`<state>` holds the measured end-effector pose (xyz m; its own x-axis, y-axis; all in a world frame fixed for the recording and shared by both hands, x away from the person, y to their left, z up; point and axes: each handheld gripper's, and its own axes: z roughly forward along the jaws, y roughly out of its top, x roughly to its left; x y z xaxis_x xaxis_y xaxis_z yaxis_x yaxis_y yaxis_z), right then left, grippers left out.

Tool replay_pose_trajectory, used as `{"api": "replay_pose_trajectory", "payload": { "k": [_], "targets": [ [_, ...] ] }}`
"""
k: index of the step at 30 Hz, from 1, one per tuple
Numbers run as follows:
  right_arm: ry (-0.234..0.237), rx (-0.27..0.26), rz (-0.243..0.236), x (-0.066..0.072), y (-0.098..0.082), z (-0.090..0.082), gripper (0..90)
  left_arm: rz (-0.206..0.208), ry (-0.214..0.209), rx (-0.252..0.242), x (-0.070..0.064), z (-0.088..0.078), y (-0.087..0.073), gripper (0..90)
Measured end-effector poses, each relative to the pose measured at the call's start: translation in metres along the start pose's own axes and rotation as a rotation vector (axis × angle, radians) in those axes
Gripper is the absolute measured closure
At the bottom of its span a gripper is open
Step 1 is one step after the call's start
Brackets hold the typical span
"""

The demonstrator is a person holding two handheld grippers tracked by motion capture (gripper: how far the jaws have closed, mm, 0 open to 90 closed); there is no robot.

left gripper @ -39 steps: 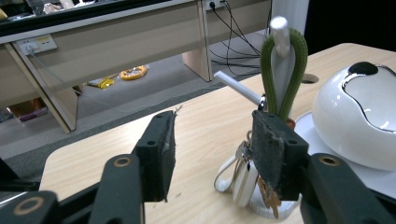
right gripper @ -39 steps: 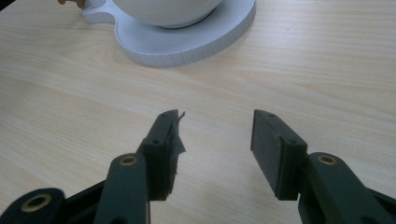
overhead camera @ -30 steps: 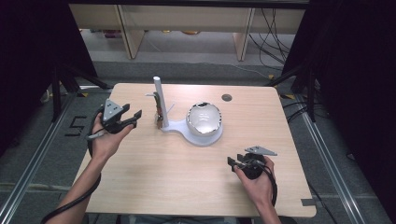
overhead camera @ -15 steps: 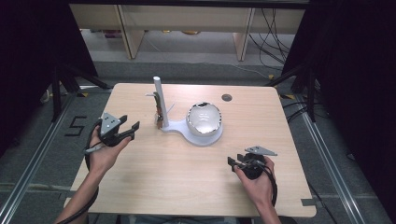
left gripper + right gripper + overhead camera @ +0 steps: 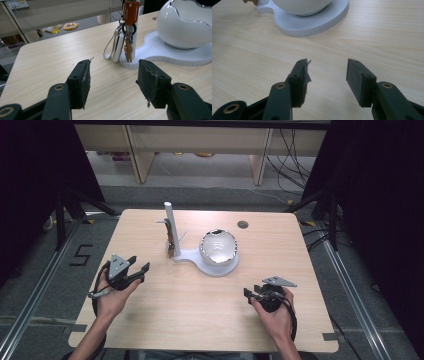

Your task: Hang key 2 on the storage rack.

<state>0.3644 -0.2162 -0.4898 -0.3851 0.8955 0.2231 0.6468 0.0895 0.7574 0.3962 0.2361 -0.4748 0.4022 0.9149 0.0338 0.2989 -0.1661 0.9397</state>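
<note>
While both hover over the bench (image 5: 200, 310) | left gripper (image 5: 136, 270) spread, empty, facing keys (image 5: 127, 42) | right gripper (image 5: 253, 293) spread, empty

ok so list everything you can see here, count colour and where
stand: one, white, flat base with an upright post, middle of the table
bowl: one, white and rounded, on the wide end of the stand's base
keys: one bunch, orange tag, white fob and brown charm, hanging on the post
table: one, light wood, with a dark round hole near its far edge
shelves: pale wood, beyond the table
cables: several, dark, on the floor at far right
left gripper: one, black, fingers open with nothing between them, near left of the table
right gripper: one, black, fingers open with nothing between them, near right
hands: two, holding the grippers
</note>
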Motion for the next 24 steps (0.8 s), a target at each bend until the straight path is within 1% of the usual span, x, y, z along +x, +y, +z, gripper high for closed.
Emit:
{"api": "replay_pose_trajectory", "payload": {
  "k": [1,2,3,4,5,6,8,9,11,13,15,16,19,20,21,23,24],
  "targets": [
    [0.003,0.001,-0.003,0.0,0.0,0.0,52.4,0.001,0.002,0.009,-0.001,-0.001,-0.003,43.3],
    [-0.006,0.001,-0.006,0.0,0.0,0.0,52.4,-0.005,-0.001,0.009,-0.001,0.0,-0.006,43.3],
    [-0.015,0.005,0.008,0.002,0.0,0.001,52.4,-0.011,-0.002,0.013,-0.002,0.0,-0.01,43.2],
    [-0.014,0.006,-0.002,0.002,0.0,0.001,52.4,-0.012,0.001,0.022,-0.003,-0.001,-0.013,43.1],
    [-0.017,0.012,0.038,0.004,0.0,-0.001,52.4,-0.012,-0.002,0.024,-0.003,-0.001,-0.017,43.1],
    [-0.007,0.002,0.031,0.003,-0.001,0.0,52.4,-0.016,-0.002,0.024,-0.004,-0.001,-0.019,43.0],
    [0.0,0.005,0.035,0.003,-0.001,0.0,52.4,-0.024,-0.001,0.034,-0.005,-0.001,-0.026,42.8],
    [0.0,0.0,0.002,0.0,0.0,0.0,52.4,-0.028,0.0,0.038,-0.005,-0.001,-0.028,42.5],
    [0.004,-0.001,-0.002,0.0,0.0,0.0,52.4,-0.037,-0.001,0.043,-0.006,-0.002,-0.033,42.0],
    [-0.014,0.007,0.022,0.003,-0.001,0.001,52.3,-0.042,0.005,0.041,-0.007,-0.003,-0.036,41.5],
    [-0.004,0.018,0.027,0.004,-0.001,-0.001,52.3,-0.045,0.004,0.036,-0.008,-0.004,-0.038,41.2],
    [0.003,0.012,0.031,0.004,-0.001,0.0,52.3,-0.044,0.004,0.032,-0.008,-0.003,-0.039,41.0],
    [0.005,0.007,0.026,0.004,-0.002,0.001,52.3,-0.049,0.003,0.03,-0.01,-0.003,-0.042,40.7],
    [0.002,0.01,0.032,0.004,-0.002,0.001,52.3,-0.051,0.003,0.028,-0.011,-0.003,-0.043,40.6],
    [0.003,0.012,0.032,0.004,-0.002,0.001,52.3,-0.048,-0.003,0.024,-0.012,-0.002,-0.044,40.6],
    [0.002,0.01,0.026,0.003,-0.003,0.001,52.3,-0.047,-0.002,0.017,-0.014,-0.001,-0.044,40.3],
    [0.003,0.009,0.031,0.004,-0.003,0.001,52.3,-0.045,-0.003,0.013,-0.014,-0.001,-0.045,40.2]
  ]
}}
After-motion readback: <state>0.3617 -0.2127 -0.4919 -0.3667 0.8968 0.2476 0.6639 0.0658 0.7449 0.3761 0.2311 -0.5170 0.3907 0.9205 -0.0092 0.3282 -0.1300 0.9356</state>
